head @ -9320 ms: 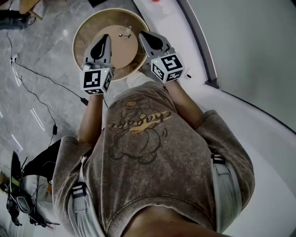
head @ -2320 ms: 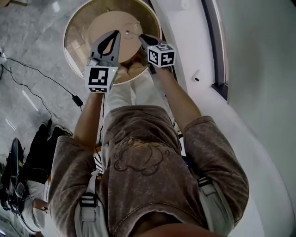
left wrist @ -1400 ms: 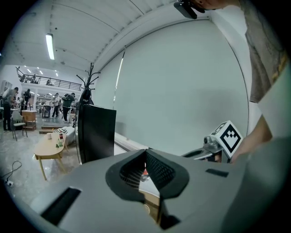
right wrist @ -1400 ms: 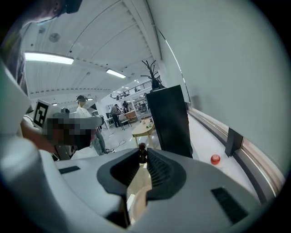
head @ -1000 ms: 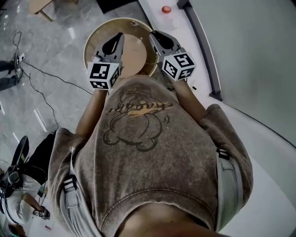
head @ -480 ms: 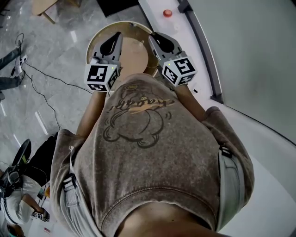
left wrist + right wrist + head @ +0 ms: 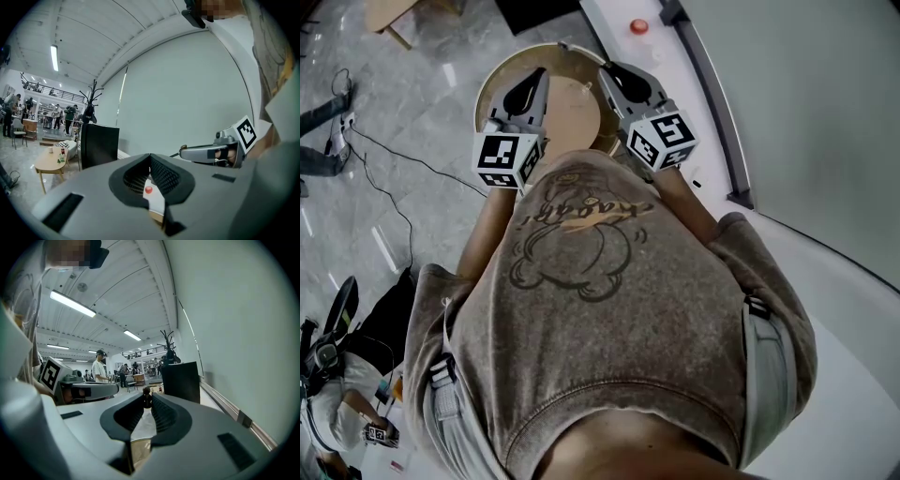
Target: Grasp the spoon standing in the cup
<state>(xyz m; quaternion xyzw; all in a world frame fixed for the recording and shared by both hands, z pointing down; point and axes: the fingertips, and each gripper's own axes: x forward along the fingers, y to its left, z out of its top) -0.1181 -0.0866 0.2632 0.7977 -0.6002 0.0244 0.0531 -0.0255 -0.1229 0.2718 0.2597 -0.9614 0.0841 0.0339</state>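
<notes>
My right gripper (image 7: 605,66) is shut on the spoon (image 7: 579,53), a thin metal handle that sticks out from its tips over the round wooden table (image 7: 502,75). In the right gripper view the spoon's dark end (image 7: 146,391) is pinched between the tips of the right gripper (image 7: 146,397). My left gripper (image 7: 539,71) hangs beside it, to the left, shut and empty; in its own view the left gripper (image 7: 150,157) has its tips touching. I cannot make out the cup in any view. Both grippers point nearly level.
A white counter with a red button (image 7: 639,26) runs past the table's far side along a pale wall. A black screen (image 7: 98,145) stands ahead. Cables (image 7: 403,150) lie on the grey floor at left. A low wooden table (image 7: 49,161) and several people are far off.
Since about two seconds ago both grippers have lifted away from the tabletop, the right one keeping the spoon. Over the last second they rose a little more; the jaws look unchanged.
</notes>
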